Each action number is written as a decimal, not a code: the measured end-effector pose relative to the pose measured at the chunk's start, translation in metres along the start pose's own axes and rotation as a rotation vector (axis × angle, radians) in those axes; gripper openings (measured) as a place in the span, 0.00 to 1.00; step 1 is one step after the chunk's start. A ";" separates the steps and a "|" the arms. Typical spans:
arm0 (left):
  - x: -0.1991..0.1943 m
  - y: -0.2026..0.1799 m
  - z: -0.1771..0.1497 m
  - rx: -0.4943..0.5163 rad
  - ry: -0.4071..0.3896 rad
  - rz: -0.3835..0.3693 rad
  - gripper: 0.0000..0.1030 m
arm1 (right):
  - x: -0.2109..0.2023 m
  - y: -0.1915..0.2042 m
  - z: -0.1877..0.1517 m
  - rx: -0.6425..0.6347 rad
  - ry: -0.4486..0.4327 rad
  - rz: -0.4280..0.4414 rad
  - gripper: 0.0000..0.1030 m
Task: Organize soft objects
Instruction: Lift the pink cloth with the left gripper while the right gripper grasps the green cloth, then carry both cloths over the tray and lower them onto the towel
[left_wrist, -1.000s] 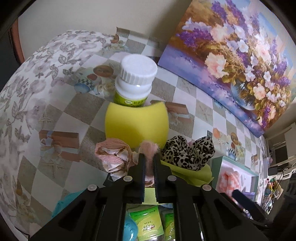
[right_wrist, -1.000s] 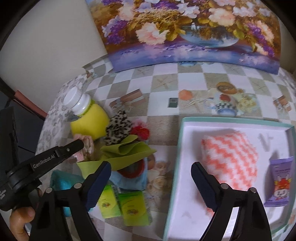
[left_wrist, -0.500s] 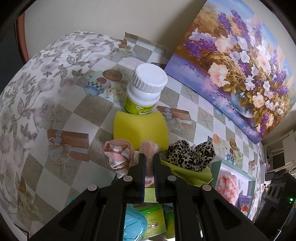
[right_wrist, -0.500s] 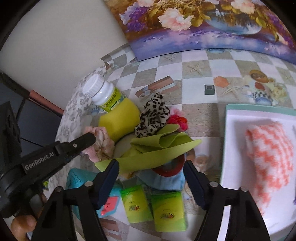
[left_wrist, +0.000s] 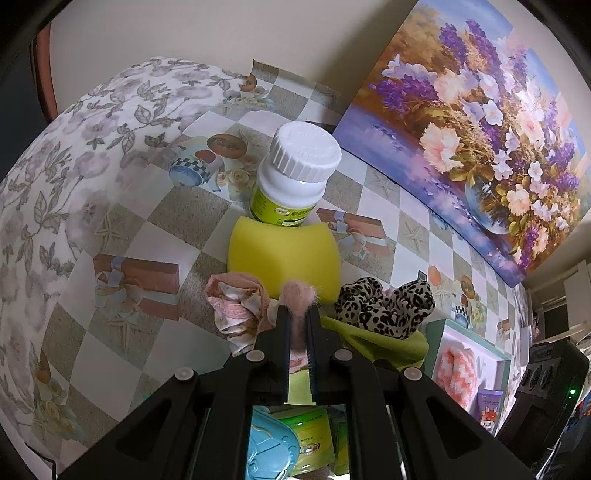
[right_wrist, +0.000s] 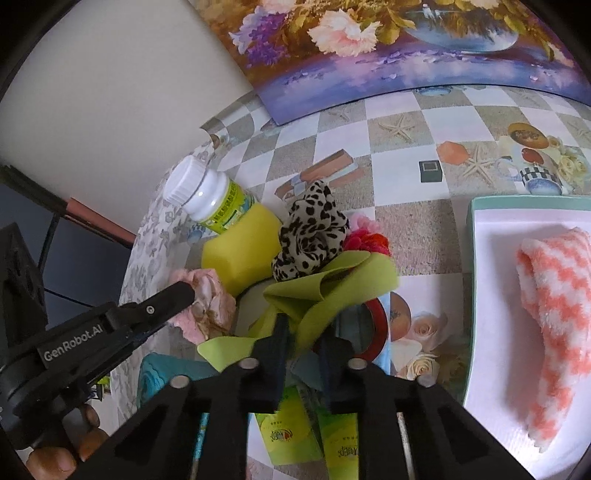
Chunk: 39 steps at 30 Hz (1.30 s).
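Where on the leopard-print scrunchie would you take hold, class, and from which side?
Grip the leopard-print scrunchie on its raised upper loop, coming from above. It sits bunched on top of the pile, partly over the green cloth and against the yellow sponge, so its sides are crowded while its top fold stands free for a hand-held gripper's fingers to pinch.

— What is the left gripper (left_wrist: 298, 314) doing?
— Its two black fingers are pressing nearly together, pinching a fuzzy pink item (left_wrist: 297, 297) between the pads. The person's bare hand (right_wrist: 55, 443) is wrapping round its handle at the lower left of the right wrist view.
— And the right gripper (right_wrist: 303, 339)?
— Its jaws are sitting close together, clamping a fold of the green cloth (right_wrist: 328, 288), fingers pointing forward and down.
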<state>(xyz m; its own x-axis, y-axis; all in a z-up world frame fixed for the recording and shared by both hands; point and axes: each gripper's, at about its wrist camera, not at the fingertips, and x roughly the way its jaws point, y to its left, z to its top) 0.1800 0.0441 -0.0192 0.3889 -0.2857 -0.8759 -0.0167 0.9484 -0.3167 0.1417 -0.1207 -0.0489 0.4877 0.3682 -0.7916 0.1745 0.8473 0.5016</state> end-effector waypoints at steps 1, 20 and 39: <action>0.000 0.000 0.000 0.001 -0.001 0.000 0.08 | -0.001 0.001 0.000 -0.005 -0.003 0.000 0.09; -0.063 -0.021 0.008 0.063 -0.165 -0.068 0.08 | -0.078 0.039 0.014 -0.117 -0.174 0.108 0.03; -0.107 -0.085 -0.019 0.218 -0.259 -0.146 0.08 | -0.202 -0.001 0.015 -0.093 -0.449 -0.011 0.02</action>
<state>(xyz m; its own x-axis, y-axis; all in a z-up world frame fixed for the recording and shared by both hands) 0.1227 -0.0088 0.0947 0.5934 -0.4025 -0.6971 0.2422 0.9152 -0.3222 0.0557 -0.2015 0.1154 0.8122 0.1738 -0.5569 0.1143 0.8887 0.4440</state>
